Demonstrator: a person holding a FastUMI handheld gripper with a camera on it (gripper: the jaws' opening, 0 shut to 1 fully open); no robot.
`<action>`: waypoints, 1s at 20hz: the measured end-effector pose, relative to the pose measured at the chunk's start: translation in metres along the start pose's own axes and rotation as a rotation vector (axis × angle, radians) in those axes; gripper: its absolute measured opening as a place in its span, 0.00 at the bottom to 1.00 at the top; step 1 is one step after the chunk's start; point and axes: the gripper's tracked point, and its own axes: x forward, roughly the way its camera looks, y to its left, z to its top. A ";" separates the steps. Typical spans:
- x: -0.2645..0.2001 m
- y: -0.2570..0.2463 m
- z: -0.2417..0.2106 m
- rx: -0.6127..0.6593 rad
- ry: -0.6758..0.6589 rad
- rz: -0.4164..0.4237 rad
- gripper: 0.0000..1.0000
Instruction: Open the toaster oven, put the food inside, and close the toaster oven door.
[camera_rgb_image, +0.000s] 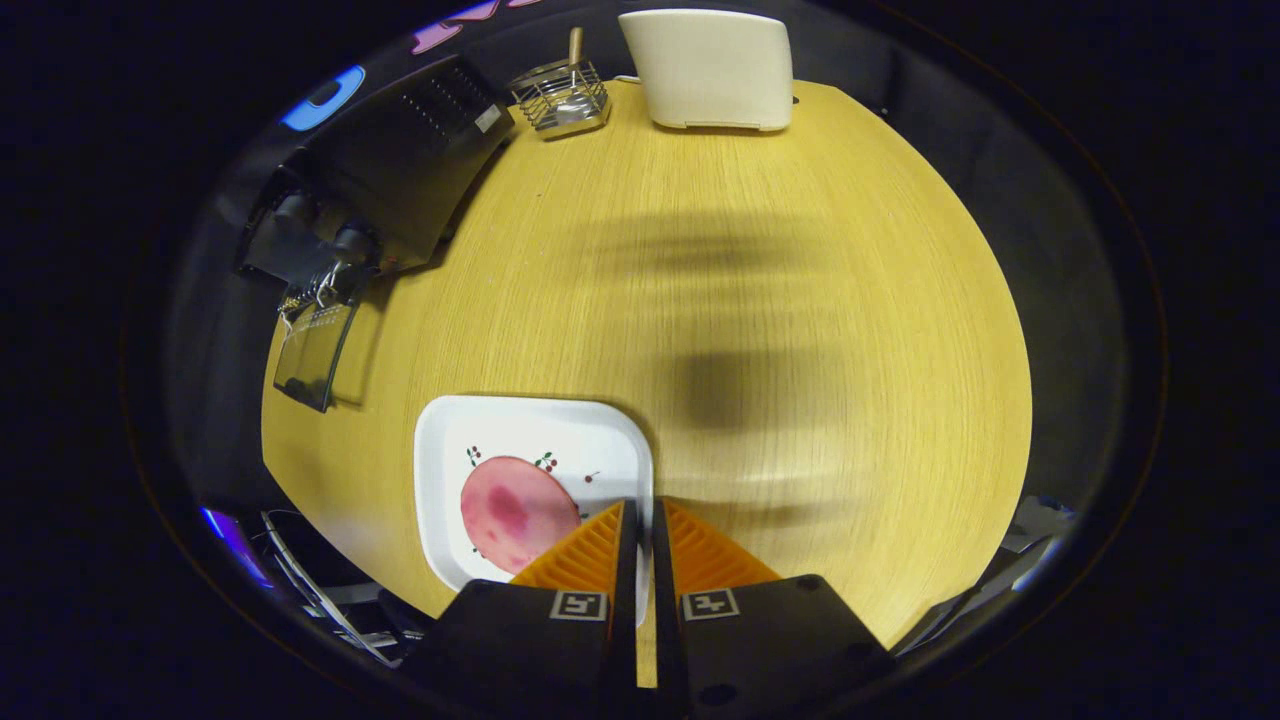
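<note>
A white square plate (600, 440) with small cherry prints lies on the wooden table just ahead of my fingers. A round pink slice of meat (515, 510) rests on it, left of my left finger (590, 560). My gripper (640, 508) hovers over the plate's right edge, its fingers shut with only a thin slit between them and nothing held. The black toaster oven (400, 170) stands far off to the left, seen from above. Its glass door (315, 355) is swung down and open, with two knobs (350, 242) beside it.
At the far end of the round wooden table (800, 300) stand a cream-coloured appliance (710, 70) and a wire basket (560, 95) with a wooden handle sticking out. A wide stretch of bare wood lies between the plate and those things.
</note>
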 end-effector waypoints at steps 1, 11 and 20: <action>0.000 0.005 0.000 0.023 0.014 0.028 0.09; -0.007 0.033 -0.007 0.432 -0.023 0.405 0.05; -0.048 0.072 -0.002 0.544 -0.136 0.516 0.05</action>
